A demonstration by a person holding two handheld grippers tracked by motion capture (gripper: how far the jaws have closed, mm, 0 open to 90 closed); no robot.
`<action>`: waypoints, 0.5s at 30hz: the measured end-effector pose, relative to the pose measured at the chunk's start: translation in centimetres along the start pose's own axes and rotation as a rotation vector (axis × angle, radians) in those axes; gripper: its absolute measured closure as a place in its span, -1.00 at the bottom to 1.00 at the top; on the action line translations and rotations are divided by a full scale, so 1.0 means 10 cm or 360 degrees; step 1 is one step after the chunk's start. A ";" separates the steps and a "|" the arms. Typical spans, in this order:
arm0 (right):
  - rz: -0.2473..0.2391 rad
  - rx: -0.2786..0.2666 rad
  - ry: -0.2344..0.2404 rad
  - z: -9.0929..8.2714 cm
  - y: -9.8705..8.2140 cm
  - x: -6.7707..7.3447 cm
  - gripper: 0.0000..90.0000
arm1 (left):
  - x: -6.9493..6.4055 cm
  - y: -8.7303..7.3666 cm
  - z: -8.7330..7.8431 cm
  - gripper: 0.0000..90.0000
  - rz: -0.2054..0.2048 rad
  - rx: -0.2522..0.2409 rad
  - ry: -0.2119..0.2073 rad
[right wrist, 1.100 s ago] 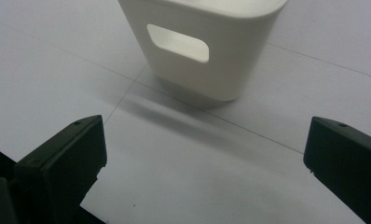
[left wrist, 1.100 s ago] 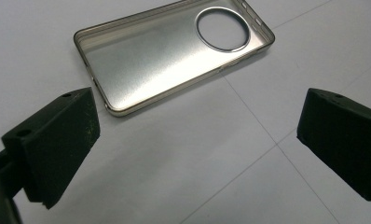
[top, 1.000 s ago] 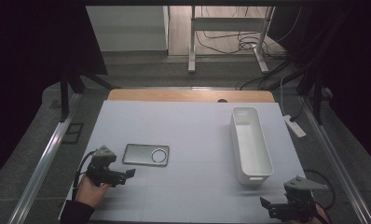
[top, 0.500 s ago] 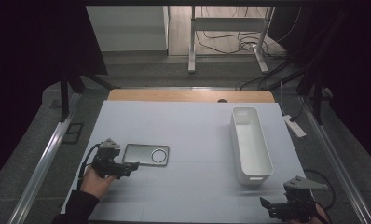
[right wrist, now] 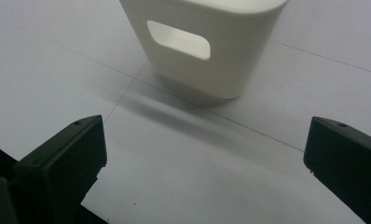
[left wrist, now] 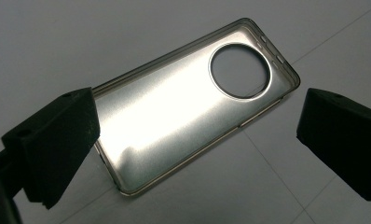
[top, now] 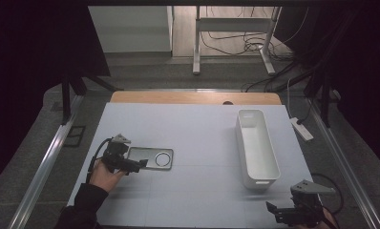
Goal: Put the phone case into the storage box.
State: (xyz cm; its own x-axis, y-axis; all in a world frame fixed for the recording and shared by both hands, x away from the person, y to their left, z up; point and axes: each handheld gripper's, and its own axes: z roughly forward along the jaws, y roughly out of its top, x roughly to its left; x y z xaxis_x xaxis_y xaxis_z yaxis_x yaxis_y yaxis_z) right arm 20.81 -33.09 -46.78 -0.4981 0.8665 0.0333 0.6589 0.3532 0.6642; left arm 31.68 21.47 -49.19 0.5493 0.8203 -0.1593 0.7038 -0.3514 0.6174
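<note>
My left gripper (top: 131,167), jaws wide, sits at the near end of the phone case (top: 152,158) lying inside-up, left-center of frame, w/ right gripper (top: 286,214) idling wide at lower right near the white bin (top: 256,148).

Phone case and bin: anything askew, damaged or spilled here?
Nothing stands out. The phone case lies flat, hollow side up, intact on the table. The white bin stands upright. The left tongs are open above the case.

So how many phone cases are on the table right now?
1: the phone case lies flat on the table's left half, inside up, just ahead of the open left gripper.
</note>
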 end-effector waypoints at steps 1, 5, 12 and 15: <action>0.0000 0.0000 0.0001 0.00 0.00 0.00 -1.00 | 0.00 0.03 0.02 -1.00 0.0010 0.0011 0.0005; 0.0001 0.0004 0.0003 0.00 0.00 0.00 -1.00 | 0.01 0.09 0.05 -1.00 0.0007 0.0015 0.0008; 0.0001 0.0010 0.0003 0.00 0.00 0.00 -1.00 | -0.01 0.17 0.14 -0.84 0.0053 0.0071 0.0036; 0.0002 0.0013 0.0003 0.01 0.00 0.00 -1.00 | -0.02 0.15 0.18 -0.56 0.0087 0.0108 0.0032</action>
State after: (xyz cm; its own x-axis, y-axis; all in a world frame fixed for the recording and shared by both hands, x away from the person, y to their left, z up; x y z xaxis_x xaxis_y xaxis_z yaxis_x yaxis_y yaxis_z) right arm 20.85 -33.08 -46.81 -0.4984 0.8662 0.0353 0.6641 0.3553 0.6579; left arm 33.47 19.97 -49.58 0.5791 0.8077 -0.1108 0.7024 -0.4253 0.5708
